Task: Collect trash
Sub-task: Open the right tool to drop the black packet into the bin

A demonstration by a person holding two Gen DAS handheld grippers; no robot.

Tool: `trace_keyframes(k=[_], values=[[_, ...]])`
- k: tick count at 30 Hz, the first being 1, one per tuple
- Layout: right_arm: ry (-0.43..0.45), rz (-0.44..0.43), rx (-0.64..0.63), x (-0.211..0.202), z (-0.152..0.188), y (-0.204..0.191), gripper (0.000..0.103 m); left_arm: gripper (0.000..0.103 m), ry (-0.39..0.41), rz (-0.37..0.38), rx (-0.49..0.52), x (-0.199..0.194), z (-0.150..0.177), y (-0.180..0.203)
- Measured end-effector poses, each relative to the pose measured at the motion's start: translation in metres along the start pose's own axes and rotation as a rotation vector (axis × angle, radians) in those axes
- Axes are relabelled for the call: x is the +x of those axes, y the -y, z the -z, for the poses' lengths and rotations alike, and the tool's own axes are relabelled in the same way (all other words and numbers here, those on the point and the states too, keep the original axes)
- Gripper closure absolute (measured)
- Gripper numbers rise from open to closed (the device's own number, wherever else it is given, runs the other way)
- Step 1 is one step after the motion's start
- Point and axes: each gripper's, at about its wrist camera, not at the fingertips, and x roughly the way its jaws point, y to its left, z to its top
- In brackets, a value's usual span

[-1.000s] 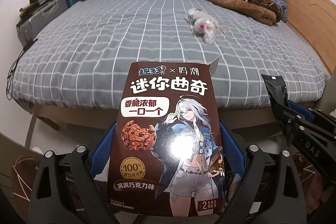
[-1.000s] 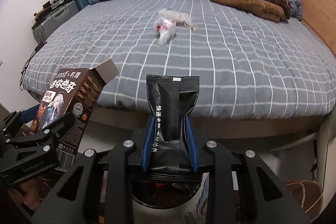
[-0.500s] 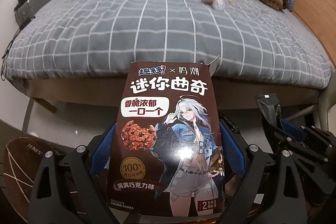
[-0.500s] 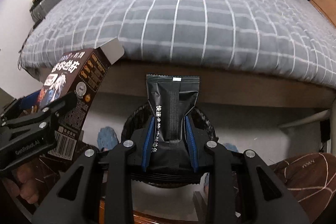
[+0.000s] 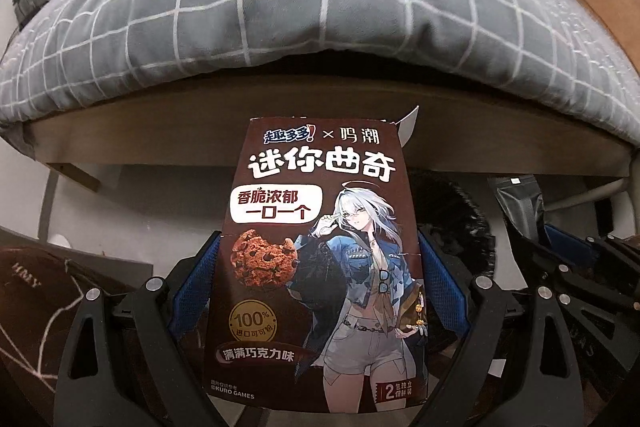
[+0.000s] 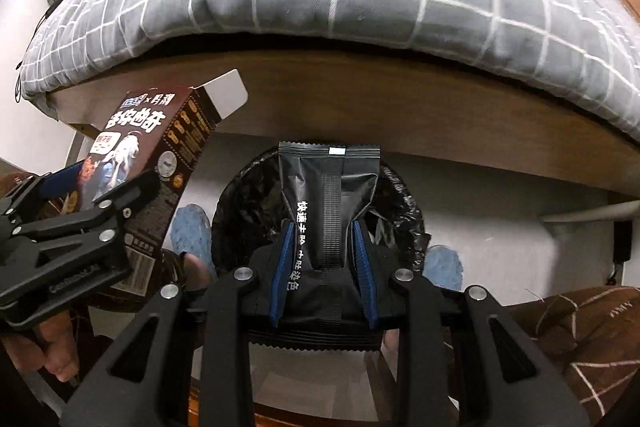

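- cookie box (image 5: 316, 259): "迷你曲奇", "香脆浓郁 一口一个", "100%", "满满巧克力味", "©KURO GAMES", "2"
- black sachet (image 6: 328, 211): white "快速", other characters unclear
- brown slipper (image 5: 36, 291): "HMLY"

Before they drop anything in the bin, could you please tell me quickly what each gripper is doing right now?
Left gripper: closed on the cookie box.
Right gripper: closed on the black sachet.

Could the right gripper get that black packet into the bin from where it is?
Probably yes. The right gripper holds the black packet pointing down over the bin, whose open mouth lies just beyond with nothing between. The left gripper with its cookie box stays off to the side.
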Motion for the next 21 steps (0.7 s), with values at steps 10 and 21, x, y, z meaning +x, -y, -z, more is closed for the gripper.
trace_keyframes(k=[10,21], values=[[-0.062,-0.018,-0.023,0.033,-0.003,-0.007,0.071,0.014,-0.045,-0.027,-0.036,0.02,-0.003,0.007],[-0.023,0.017,-0.033,0.026,-0.006,-0.006,0.022,0.013,-0.059,-0.035,-0.023,0.026,-0.003,0.013]])
